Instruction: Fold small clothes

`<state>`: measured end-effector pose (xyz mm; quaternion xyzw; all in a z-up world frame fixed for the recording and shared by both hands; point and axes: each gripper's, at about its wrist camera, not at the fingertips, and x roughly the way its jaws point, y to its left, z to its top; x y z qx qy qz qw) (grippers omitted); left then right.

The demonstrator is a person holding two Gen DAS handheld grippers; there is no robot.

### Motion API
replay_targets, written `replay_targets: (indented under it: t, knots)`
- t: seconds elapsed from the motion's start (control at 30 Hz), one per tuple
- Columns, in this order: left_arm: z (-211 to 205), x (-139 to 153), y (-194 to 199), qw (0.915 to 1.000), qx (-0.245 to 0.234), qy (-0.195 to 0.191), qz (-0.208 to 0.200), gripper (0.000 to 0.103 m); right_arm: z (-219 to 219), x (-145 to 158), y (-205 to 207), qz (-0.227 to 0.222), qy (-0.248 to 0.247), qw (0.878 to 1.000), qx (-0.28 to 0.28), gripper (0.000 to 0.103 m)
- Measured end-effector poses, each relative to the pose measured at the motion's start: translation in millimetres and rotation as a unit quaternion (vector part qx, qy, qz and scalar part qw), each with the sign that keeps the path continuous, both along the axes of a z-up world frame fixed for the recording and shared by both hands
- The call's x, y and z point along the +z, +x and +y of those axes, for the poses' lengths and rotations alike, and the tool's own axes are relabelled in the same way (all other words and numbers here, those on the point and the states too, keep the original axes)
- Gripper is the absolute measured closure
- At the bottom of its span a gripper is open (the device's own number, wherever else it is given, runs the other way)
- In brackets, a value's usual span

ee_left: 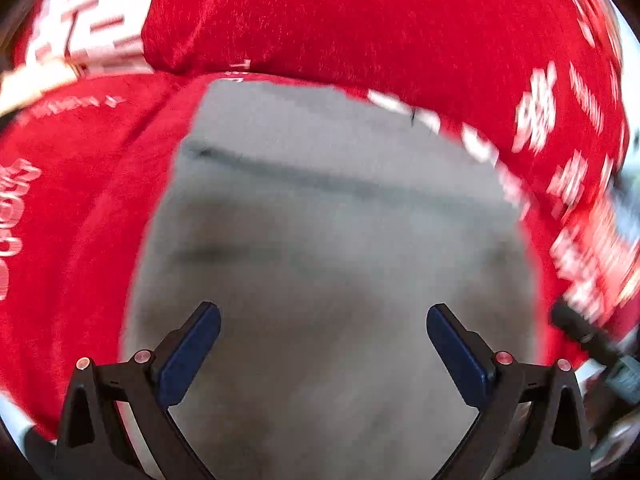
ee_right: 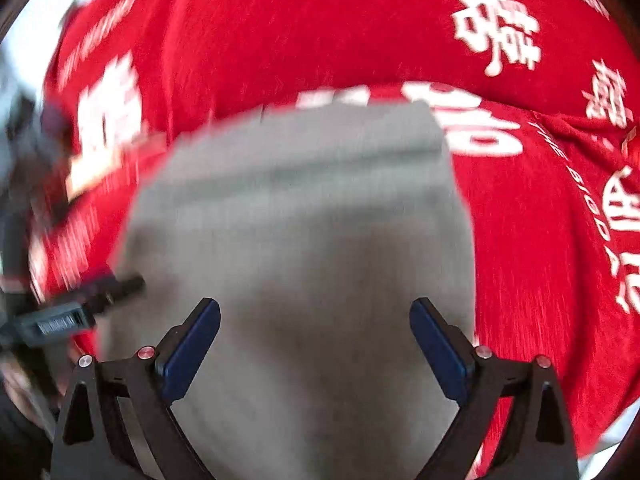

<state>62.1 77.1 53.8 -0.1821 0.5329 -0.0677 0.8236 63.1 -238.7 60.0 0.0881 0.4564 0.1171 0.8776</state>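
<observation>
A small grey garment (ee_left: 320,240) lies flat on a red cloth with white lettering (ee_left: 340,20). My left gripper (ee_left: 323,314) is open and empty, hovering close above the grey garment's near part. In the right wrist view the same grey garment (ee_right: 300,220) fills the middle, and my right gripper (ee_right: 315,310) is open and empty above it. The left gripper's tip (ee_right: 120,286) shows at the garment's left edge in the right wrist view; the right gripper's tip (ee_left: 576,324) shows at its right edge in the left wrist view. Both views are motion-blurred.
The red cloth (ee_right: 540,220) covers the surface all around the garment, with a raised fold (ee_left: 280,40) behind it. A white surface (ee_right: 36,32) shows at the far left corner beyond the cloth.
</observation>
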Motion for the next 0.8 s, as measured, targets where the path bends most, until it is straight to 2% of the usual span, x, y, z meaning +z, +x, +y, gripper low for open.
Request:
replay_targets:
  t: [0.07,0.17,0.23,0.3,0.4,0.47,0.57,0.6,0.63,0.67,0.7,0.73,0.8]
  knots:
    - [0,0,35,0.9990,0.026,-0.033,0.018,0.000,-3,5,27,0.000,0.025,0.999,-0.027,0.007]
    - [0,-12,74,0.9953,0.054,-0.062,0.050,0.000,-13,-1,70,0.022,0.055,0.997,-0.059,0.015]
    - [5,-22,86,0.9907,0.082,-0.086,0.067,0.000,-18,-10,90,0.042,0.074,0.993,-0.076,0.021]
    - [10,-33,93,0.9851,0.107,-0.108,0.081,0.000,-26,-18,106,0.056,0.095,0.990,-0.093,0.022]
    - [13,-41,103,0.9828,0.125,-0.111,0.078,0.000,-40,-30,122,0.069,0.125,0.981,-0.129,0.022]
    - [10,-40,106,0.9853,0.124,-0.097,0.065,0.001,-49,-41,131,0.078,0.149,0.974,-0.153,0.029]
    - [8,-39,111,0.9882,0.122,-0.079,0.051,0.017,-56,-53,142,0.085,0.166,0.969,-0.165,0.061]
    - [10,-39,113,0.9893,0.118,-0.073,0.046,0.029,-57,-57,145,0.089,0.160,0.969,-0.165,0.081]
    - [11,-39,114,0.9900,0.116,-0.067,0.043,0.039,-58,-57,147,0.090,0.157,0.970,-0.164,0.094]
    - [14,-39,114,0.9908,0.113,-0.062,0.042,0.062,-58,-57,147,0.088,0.156,0.971,-0.160,0.094]
    - [19,-40,115,0.9911,0.111,-0.057,0.047,0.082,-58,-53,144,0.076,0.155,0.972,-0.158,0.095]
    - [23,-41,115,0.9908,0.111,-0.058,0.050,0.086,-58,-49,141,0.065,0.151,0.974,-0.156,0.095]
    - [36,-37,108,0.9893,0.117,-0.076,0.043,0.087,-52,-31,131,0.032,0.137,0.980,-0.141,0.095]
